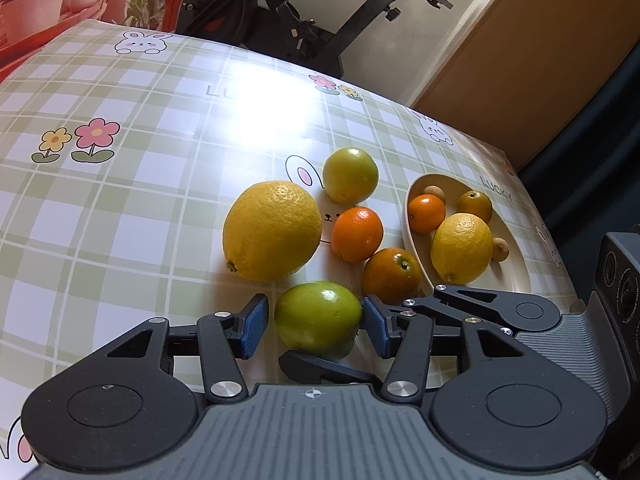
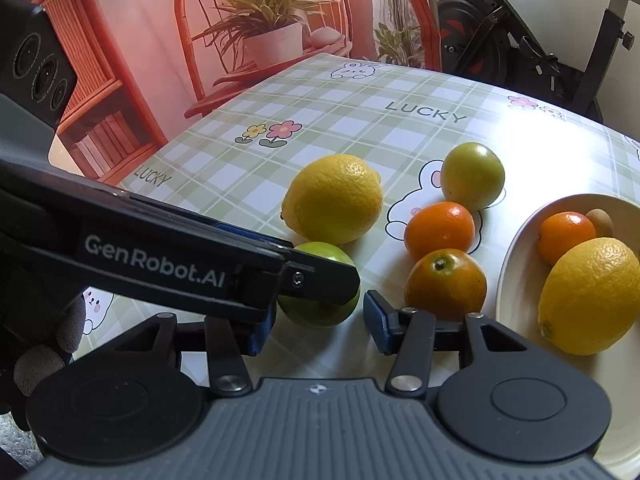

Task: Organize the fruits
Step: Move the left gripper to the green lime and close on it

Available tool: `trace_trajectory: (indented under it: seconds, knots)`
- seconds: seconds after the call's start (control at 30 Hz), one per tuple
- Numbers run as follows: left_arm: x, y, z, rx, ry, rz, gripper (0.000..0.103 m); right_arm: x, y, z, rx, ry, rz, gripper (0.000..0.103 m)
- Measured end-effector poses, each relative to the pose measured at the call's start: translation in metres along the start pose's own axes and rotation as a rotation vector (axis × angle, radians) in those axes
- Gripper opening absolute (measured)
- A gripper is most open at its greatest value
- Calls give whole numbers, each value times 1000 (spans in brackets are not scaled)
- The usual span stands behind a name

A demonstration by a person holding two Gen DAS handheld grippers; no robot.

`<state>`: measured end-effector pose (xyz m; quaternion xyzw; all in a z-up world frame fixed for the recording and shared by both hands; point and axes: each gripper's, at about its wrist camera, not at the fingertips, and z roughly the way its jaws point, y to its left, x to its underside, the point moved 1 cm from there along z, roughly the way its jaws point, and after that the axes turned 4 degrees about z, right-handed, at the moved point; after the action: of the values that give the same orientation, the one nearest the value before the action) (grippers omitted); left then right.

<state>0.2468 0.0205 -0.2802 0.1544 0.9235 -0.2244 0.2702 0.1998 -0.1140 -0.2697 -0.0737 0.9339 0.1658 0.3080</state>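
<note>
A green fruit point(image 1: 318, 318) rests on the checked tablecloth point(image 1: 140, 220) between the blue pads of my left gripper point(image 1: 315, 326). Its jaws are open: the right pad is at the skin, the left pad a little apart. In the right wrist view one of the left gripper's fingers point(image 2: 320, 276) lies across this green fruit point(image 2: 320, 312). My right gripper point(image 2: 318, 332) is open and empty just in front of it. Beyond lie a big lemon point(image 1: 272, 230), two oranges point(image 1: 357, 234) point(image 1: 392, 276) and another green fruit point(image 1: 350, 176). A cream bowl point(image 1: 416, 244) on the right holds a lemon point(image 1: 462, 248), small oranges and brown fruits.
The table's far edge runs in front of an exercise bike point(image 1: 304, 40) and a brown board point(image 1: 520, 60). A red printed backdrop with a plant point(image 2: 260, 32) stands behind the left side. A gloved hand point(image 2: 52, 352) holds the left gripper. The bowl point(image 2: 516, 280) sits close to my right fingers.
</note>
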Motion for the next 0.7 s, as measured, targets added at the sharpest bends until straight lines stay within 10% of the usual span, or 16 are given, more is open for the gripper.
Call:
trace_trajectory:
  seconds: [0.7]
  knots:
    - [-9,-69,-12,-28,-58,150,52,5,-11,-46,21,-106,36,47]
